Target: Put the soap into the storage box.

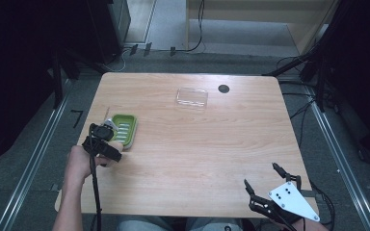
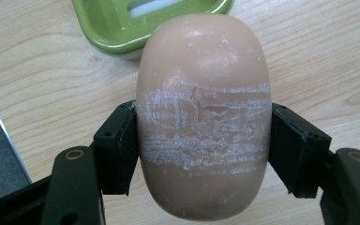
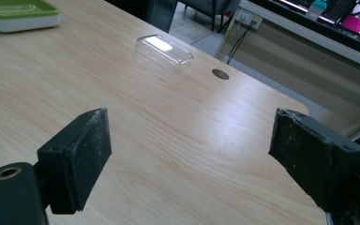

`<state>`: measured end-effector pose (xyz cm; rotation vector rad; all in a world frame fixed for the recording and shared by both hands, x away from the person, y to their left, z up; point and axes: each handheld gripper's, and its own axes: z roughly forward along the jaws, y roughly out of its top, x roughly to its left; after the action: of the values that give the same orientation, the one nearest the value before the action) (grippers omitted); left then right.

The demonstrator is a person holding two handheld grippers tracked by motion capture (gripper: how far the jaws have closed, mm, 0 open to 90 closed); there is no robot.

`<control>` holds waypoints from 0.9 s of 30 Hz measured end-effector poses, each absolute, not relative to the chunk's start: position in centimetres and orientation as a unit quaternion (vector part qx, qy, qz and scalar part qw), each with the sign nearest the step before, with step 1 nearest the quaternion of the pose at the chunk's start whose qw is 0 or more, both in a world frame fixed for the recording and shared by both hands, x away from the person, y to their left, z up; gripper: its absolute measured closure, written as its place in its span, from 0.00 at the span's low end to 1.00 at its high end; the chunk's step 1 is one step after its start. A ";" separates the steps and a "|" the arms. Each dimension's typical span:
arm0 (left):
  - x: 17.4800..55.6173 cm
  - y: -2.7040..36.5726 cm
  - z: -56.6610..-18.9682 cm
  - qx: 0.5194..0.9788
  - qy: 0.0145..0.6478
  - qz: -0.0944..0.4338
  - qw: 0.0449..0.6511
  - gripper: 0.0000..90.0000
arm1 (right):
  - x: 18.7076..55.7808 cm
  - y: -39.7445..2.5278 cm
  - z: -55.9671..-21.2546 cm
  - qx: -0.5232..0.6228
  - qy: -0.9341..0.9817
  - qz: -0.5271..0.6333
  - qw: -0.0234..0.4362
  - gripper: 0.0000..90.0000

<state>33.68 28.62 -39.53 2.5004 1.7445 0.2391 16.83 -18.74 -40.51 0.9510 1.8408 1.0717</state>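
A beige oval bar of soap (image 2: 202, 126) is clamped between the two black jaws of the left gripper (image 2: 202, 150), one pad pressed against each long side. White scrape marks are seen across the middle of the bar. The soap is held just beside the green soap dish (image 1: 124, 129), at the dish's near edge, above the wooden table (image 1: 212, 159); whether the bar touches the tabletop cannot be told. In the left gripper view the rim of the dish (image 2: 122, 33) is seen directly beyond the far end of the soap. In the high view the left gripper (image 1: 107, 139) is seen at the near side of the dish, gripped by the person's left hand (image 1: 79, 161).

A clear plastic lid (image 1: 191, 97) is lying flat on the table, well apart from the soap dish, toward the far edge. A small dark round hole (image 1: 223, 88) is seen just beyond the lid.

The right gripper (image 1: 264, 179) is held far from the dish, at the near right corner of the table. Its jaws are spread wide with nothing between them, as the right gripper view (image 3: 190, 159) confirms.
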 end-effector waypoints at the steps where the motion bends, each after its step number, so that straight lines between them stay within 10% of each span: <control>1: 33.8 28.6 -39.4 0.817 0.570 0.080 0.044 0.38 | 16.8 -18.7 -40.5 0.375 0.726 0.422 0.394 0.15; 27: 36.4 28.0 -38.4 0.817 0.565 0.098 0.060 0.38 | 16.9 -18.8 -40.5 0.375 0.726 0.422 0.393 0.15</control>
<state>36.43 28.05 -38.37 2.4728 1.7095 0.2951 16.85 -18.80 -40.54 0.9515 1.8414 1.0709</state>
